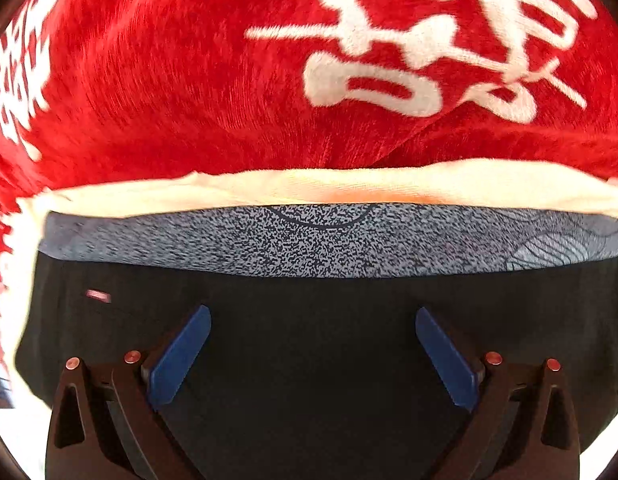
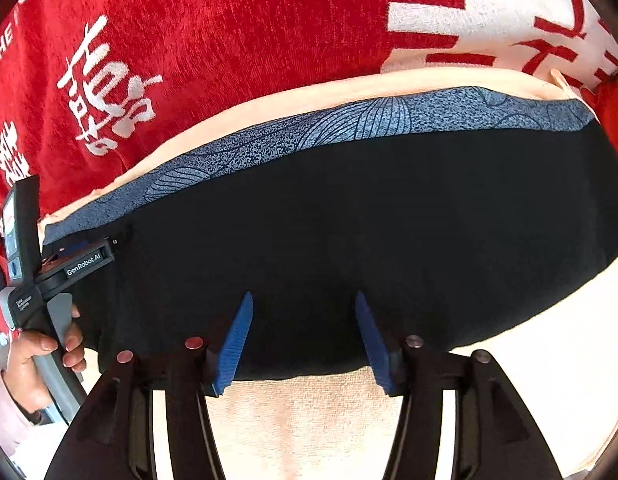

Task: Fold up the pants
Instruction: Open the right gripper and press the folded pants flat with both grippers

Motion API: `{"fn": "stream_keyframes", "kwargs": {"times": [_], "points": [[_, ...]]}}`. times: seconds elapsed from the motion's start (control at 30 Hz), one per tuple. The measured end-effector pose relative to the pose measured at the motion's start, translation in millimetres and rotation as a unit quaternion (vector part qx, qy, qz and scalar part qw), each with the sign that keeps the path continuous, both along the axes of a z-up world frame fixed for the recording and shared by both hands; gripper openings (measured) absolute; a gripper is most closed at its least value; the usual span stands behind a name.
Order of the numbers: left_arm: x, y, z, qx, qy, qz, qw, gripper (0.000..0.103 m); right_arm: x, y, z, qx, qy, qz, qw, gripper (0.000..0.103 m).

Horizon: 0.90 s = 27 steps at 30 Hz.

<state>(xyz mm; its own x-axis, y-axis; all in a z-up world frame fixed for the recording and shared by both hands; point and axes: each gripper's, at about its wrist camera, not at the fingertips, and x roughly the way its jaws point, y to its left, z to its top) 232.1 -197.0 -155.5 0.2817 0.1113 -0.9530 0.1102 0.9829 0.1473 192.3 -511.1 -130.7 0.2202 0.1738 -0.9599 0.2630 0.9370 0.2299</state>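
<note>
The black pants (image 1: 309, 340) (image 2: 349, 220) lie folded into a flat wide rectangle, with a blue-grey patterned band (image 1: 309, 240) (image 2: 349, 128) along the far edge. My left gripper (image 1: 313, 354) is open, its blue fingers wide apart just above the black cloth. My right gripper (image 2: 305, 336) is open over the pants' near edge, holding nothing. The left gripper's body (image 2: 49, 276), held by a hand, shows at the pants' left end in the right wrist view.
A cream cloth (image 2: 309, 420) (image 1: 349, 188) lies under the pants. Beyond it is a red plush blanket (image 1: 169, 60) (image 2: 229, 32) with white characters, and a white patch (image 2: 489, 8) at far right.
</note>
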Motion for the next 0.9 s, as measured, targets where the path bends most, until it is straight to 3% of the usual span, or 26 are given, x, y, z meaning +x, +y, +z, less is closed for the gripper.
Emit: {"fn": "stream_keyframes", "kwargs": {"times": [0.27,0.5,0.9], "points": [[-36,-61,42,-0.026,0.017,-0.076,0.9967,0.103,-30,-6,16,0.026,-0.004,-0.022,0.999,0.058],[-67,-120,50,-0.032,0.041,-0.12,0.9914,0.103,-75,-31,15,0.046,0.014,-0.06,0.997,0.06],[-90,-202,63,-0.025,0.04,-0.138,0.9893,0.103,-113,-105,12,0.071,0.014,-0.106,0.992,0.06]]}}
